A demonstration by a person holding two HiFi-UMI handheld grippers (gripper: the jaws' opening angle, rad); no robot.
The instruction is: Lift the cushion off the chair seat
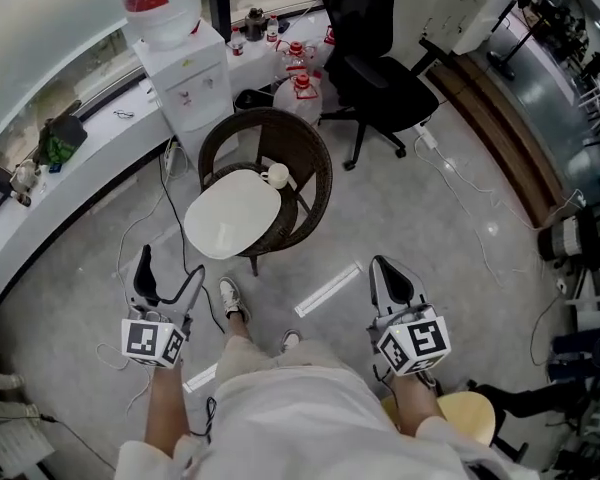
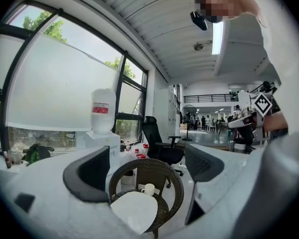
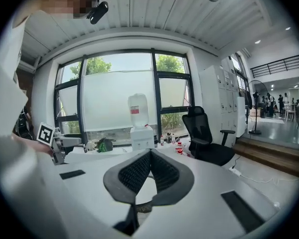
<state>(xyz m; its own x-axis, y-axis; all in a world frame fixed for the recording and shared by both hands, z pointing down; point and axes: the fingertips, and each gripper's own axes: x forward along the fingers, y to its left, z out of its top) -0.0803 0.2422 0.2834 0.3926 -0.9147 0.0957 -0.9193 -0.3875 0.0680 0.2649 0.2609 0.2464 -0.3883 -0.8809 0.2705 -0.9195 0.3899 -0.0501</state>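
A white oval cushion lies on the seat of a dark wicker chair, with a small white cup behind it against the backrest. Both grippers hang short of the chair, apart from it. My left gripper is at the lower left with its jaws wide open and nothing between them; in the left gripper view the cushion and chair show beyond the open left gripper. My right gripper is at the lower right, and in its own view the right gripper is shut with pads touching and nothing held.
A water dispenser stands behind the chair by the window ledge. Water jugs with red caps and a black office chair are at the back right. Cables trail on the floor. A yellow stool is by the person's right leg.
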